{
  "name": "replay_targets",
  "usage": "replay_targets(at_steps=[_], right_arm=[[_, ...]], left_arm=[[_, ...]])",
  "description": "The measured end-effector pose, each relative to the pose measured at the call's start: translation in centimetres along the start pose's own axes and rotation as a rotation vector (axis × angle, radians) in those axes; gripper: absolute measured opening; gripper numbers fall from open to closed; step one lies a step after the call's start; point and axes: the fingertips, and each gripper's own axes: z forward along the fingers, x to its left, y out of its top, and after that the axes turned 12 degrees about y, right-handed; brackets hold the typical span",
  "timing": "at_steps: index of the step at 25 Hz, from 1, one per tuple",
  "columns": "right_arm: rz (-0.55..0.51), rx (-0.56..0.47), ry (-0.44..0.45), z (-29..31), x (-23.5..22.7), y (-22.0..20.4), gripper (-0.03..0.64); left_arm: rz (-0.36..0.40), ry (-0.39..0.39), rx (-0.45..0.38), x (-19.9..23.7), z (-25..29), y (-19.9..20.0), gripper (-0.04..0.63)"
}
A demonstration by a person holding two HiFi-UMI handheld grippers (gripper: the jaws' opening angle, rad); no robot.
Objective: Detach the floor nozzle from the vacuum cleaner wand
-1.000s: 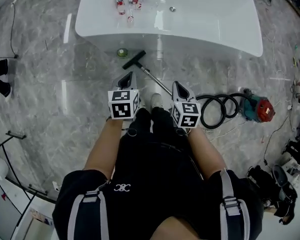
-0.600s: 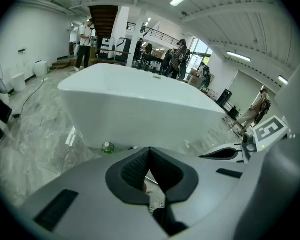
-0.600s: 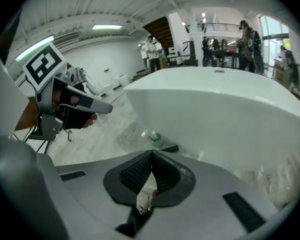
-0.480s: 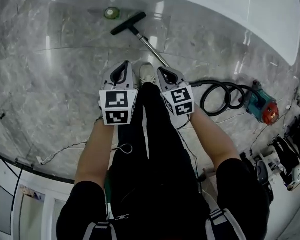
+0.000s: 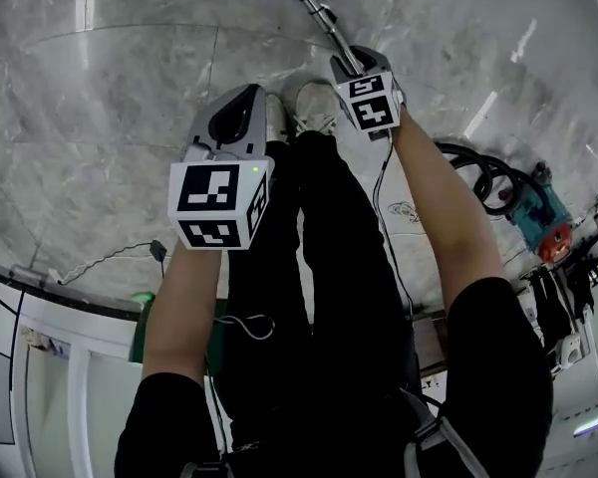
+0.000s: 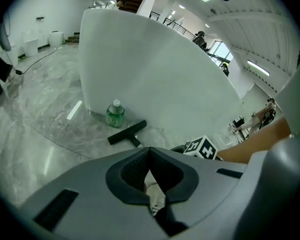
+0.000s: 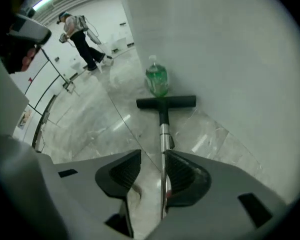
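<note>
Right jaws apart around the wand, left jaws together on nothing.
We note the right gripper's (image 7: 152, 160) 2 jaws have just been opening; the chrome wand (image 7: 163, 139) runs between them, close by 1 pad. It lies on the marble floor (image 7: 105, 129), its black floor nozzle (image 7: 166, 102) attached at the far end, just beside a green bottle (image 7: 157, 79) at the foot of the white table (image 7: 230, 59). The left gripper (image 6: 149, 151) hangs above our shoe (image 5: 317, 103).

The floor (image 5: 100, 118) is seen polished, marble-like; the wand (image 7: 163, 134) bright metal; the floor nozzle (image 7: 166, 102) apparently matt plastic.
</note>
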Motion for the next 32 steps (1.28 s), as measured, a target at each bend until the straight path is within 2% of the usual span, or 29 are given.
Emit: replay_targets(at_steps=[3, 7, 11, 15, 19, 23, 26, 28, 30, 32], right_arm=[[-0.006, 0.107, -0.02, 5.6, -2.3, -3.1, 0.164], [0.021, 0.213, -0.073, 10.6, -6.6, -5.8, 0.166], [0.003, 0.283, -0.04, 12.6, -6.9, -7.9, 0.166], [0.021, 0.278, -0.03, 13.4, -7.3, -8.4, 0.164], [0.055, 0.288, 0.057, 12.8, -6.8, -8.4, 0.163], [0.021, 0.186, 0.138, 8.5, -3.2, -4.9, 0.163], [-0.017, 0.102, 0.222, 3.1, 0.5, -2.7, 0.163], [-0.034, 0.059, 0.272, -0.8, 2.9, -1.7, 0.163], [-0.059, 0.025, 0.304, -4.6, 5.5, -1.1, 0.163], [-0.084, -0.008, 0.326, -8.1, 7.8, -0.2, 0.163]], left_arm=[[-0.002, 0.018, 0.039, 2.2, 2.3, -2.4, -0.003], [-0.032, 0.007, 0.044, 4.2, 4.9, -2.9, -0.003], [-0.076, 0.001, 0.067, 5.2, 5.3, -3.3, -0.003], [-0.106, 0.005, 0.088, 5.4, 5.7, -3.5, -0.003], [-0.093, -0.006, 0.119, 4.7, 6.0, -3.5, -0.003], [-0.091, -0.011, 0.153, 3.5, 4.7, -2.8, -0.003], [-0.117, -0.068, 0.144, 1.0, 3.2, -1.5, -0.003], [-0.163, -0.132, 0.132, -1.0, 2.2, -0.3, 0.042], [-0.208, -0.18, 0.138, -2.4, 1.2, 0.6, 0.223], [-0.234, -0.192, 0.133, -3.2, 0.2, 1.6, 0.242]])
